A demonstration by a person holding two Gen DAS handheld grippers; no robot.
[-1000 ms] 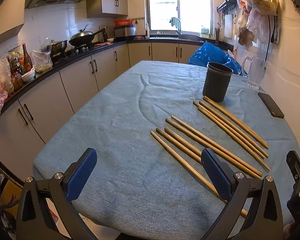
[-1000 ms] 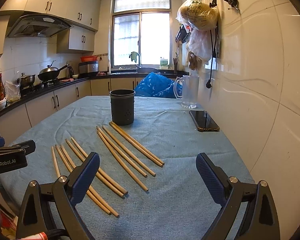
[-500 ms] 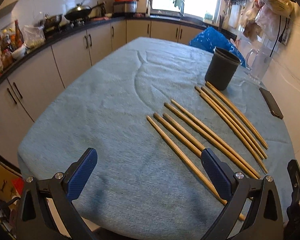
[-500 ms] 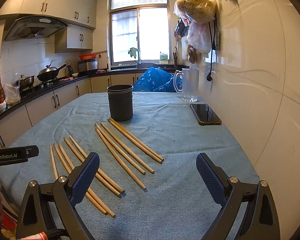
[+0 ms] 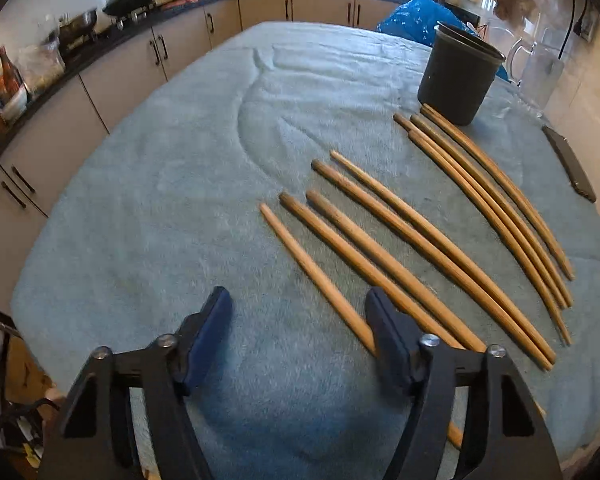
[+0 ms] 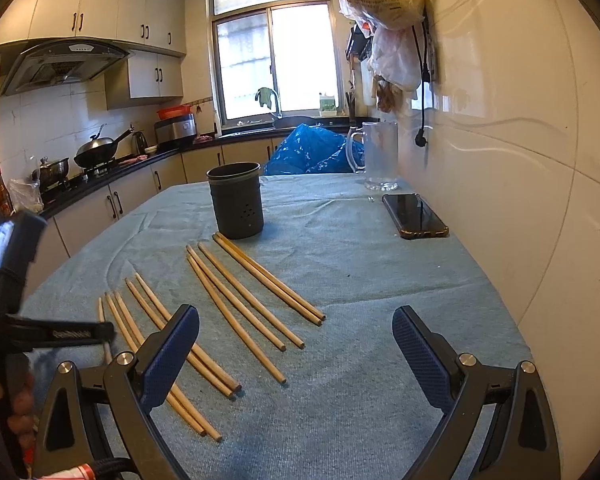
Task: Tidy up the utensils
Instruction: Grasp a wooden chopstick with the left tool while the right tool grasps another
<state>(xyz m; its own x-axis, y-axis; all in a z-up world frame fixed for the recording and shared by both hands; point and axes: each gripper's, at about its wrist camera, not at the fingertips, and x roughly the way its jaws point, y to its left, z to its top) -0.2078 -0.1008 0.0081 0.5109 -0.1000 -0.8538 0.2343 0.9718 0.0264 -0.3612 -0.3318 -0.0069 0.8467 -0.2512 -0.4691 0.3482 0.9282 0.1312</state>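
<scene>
Several wooden chopsticks (image 5: 400, 248) lie in rows on the blue-grey tablecloth (image 5: 160, 168), also in the right wrist view (image 6: 240, 304). A dark grey utensil holder (image 5: 458, 76) stands upright beyond them, also in the right wrist view (image 6: 236, 206). My left gripper (image 5: 300, 334) is open, low over the near ends of the leftmost chopsticks, its right finger (image 5: 388, 340) over one. My right gripper (image 6: 296, 352) is open and empty above the cloth, right of the chopsticks. The left gripper's body shows at the left of the right wrist view (image 6: 40, 332).
A black phone (image 6: 414, 216) lies near the wall on the right. A glass jug (image 6: 378, 156) and a blue plastic bag (image 6: 312, 152) stand at the far end. The wall (image 6: 500, 160) runs close on the right. Kitchen counters (image 5: 80, 60) line the left.
My left gripper has dropped and tilted down toward the near chopsticks, and its jaws have narrowed. My right gripper has barely moved.
</scene>
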